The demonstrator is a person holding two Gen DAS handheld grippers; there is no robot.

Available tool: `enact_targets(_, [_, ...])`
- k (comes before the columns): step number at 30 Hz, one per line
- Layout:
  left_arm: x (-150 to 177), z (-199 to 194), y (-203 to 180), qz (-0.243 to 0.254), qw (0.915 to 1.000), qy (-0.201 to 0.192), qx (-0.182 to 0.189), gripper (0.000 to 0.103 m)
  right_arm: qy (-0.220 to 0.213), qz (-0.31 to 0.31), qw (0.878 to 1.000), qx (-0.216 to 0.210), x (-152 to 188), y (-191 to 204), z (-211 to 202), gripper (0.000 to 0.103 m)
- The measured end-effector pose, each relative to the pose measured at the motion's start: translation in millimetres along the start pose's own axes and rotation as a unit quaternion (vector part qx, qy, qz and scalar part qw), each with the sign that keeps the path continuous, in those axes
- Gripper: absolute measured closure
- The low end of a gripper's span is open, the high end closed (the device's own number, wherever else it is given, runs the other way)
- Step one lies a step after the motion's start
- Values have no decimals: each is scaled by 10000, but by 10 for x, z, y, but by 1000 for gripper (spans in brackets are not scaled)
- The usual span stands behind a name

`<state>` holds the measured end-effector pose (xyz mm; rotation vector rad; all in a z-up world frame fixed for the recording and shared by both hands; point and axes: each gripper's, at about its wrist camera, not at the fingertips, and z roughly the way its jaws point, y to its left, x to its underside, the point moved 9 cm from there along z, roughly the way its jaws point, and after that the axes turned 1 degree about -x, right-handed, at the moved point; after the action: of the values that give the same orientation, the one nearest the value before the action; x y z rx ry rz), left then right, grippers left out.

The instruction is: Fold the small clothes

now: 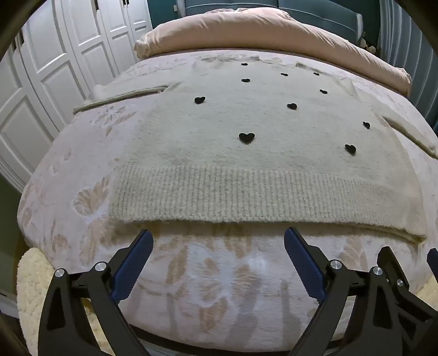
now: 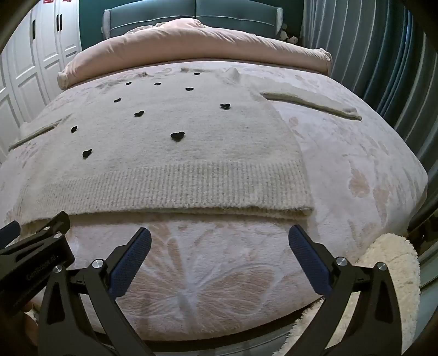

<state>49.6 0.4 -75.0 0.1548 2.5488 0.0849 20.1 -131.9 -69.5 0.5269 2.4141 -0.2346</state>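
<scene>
A cream knit sweater (image 1: 246, 164) with small black hearts lies flat on the bed, sleeves spread out to both sides, ribbed hem nearest me. It also shows in the right wrist view (image 2: 169, 164). My left gripper (image 1: 219, 241) is open and empty, just short of the left part of the hem. My right gripper (image 2: 220, 238) is open and empty, just short of the right part of the hem. The right gripper's edge shows at the far right of the left wrist view (image 1: 397, 271), and the left gripper shows at the left of the right wrist view (image 2: 35, 246).
The bed (image 1: 219, 287) has a pale floral plush cover. A pink duvet (image 1: 246, 30) is bunched at the far end before a teal headboard (image 2: 191, 13). White wardrobe doors (image 1: 54, 68) stand to the left, teal curtains (image 2: 383, 68) to the right. A fluffy cream rug (image 2: 391, 260) lies by the bed.
</scene>
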Motion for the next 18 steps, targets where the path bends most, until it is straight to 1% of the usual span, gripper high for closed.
enact_targets(1, [4, 4, -3, -15, 10000, 29, 39, 10, -5, -1, 10000, 0, -2, 2, -2, 5])
enact_targets(8, [19, 0, 4, -1, 10000, 8, -12, 10, 31, 29, 10000, -31, -16, 2, -5, 5])
enact_targets(9, [-2, 4, -41, -19, 10000, 5, 39, 10, 29, 36, 10000, -26, -28, -11, -4, 5])
enact_targets(12, [11, 1, -64, 2, 10000, 5, 1, 10, 35, 31, 10000, -13, -18, -15, -9, 5])
enact_targets(18, [28, -8, -38, -29, 10000, 22, 39, 10, 56, 27, 10000, -6, -3, -39, 2, 5])
